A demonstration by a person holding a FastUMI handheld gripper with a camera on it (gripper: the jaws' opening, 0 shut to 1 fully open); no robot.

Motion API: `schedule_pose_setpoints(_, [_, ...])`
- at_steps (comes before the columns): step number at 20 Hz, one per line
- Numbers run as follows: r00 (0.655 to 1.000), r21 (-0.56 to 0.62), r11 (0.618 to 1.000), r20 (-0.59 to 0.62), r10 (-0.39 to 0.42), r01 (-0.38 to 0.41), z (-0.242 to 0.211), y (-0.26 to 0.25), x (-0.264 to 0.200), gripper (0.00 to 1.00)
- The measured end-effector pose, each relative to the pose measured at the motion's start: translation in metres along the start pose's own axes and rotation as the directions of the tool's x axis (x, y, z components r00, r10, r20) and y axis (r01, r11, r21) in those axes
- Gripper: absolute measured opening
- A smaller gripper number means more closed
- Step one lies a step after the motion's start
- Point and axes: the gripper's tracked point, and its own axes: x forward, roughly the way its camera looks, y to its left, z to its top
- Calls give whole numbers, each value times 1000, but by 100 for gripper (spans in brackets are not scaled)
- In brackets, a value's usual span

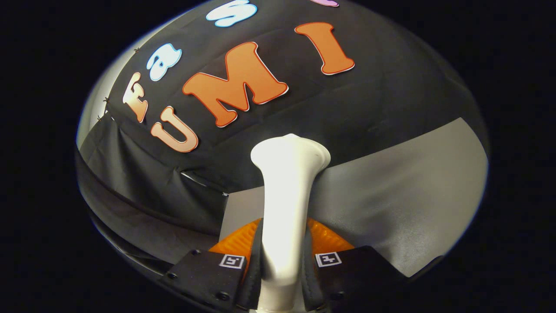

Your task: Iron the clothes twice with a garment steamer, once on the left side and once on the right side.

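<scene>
1. Two fingers (pixel 260 261) of the hand-held gripper (pixel 283 265) are seen pressed against the sides of one garment steamer (pixel 289 191), closed on its narrow handle part.
2. One steamer is counted; it is plain white, smooth and glossy, slim between the fingers and widened to a flared, rounded head beyond them.
3. An orange ribbed part (pixel 328 239) is seen just behind the steamer, at both sides of it.
4. A grey surface (pixel 412 195) is seen beyond the fingers, with the black cloth wall (pixel 382 100) behind it.
</scene>
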Motion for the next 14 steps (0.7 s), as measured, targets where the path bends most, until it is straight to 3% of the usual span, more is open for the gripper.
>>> schedule_pose_setpoints(4, [985, -37, 999, 167, 32, -26, 17, 19, -49, 45])
schedule_pose_setpoints(7, [945, -99, 995, 325, 38, -6, 13, 27, -96, 45])
schedule_pose_setpoints(11, [892, -160, 987, 442, 97, -28, -7, 54, -161, 45])
schedule_pose_setpoints(14, [836, -169, 986, 542, 92, 1, -20, 59, -209, 45])
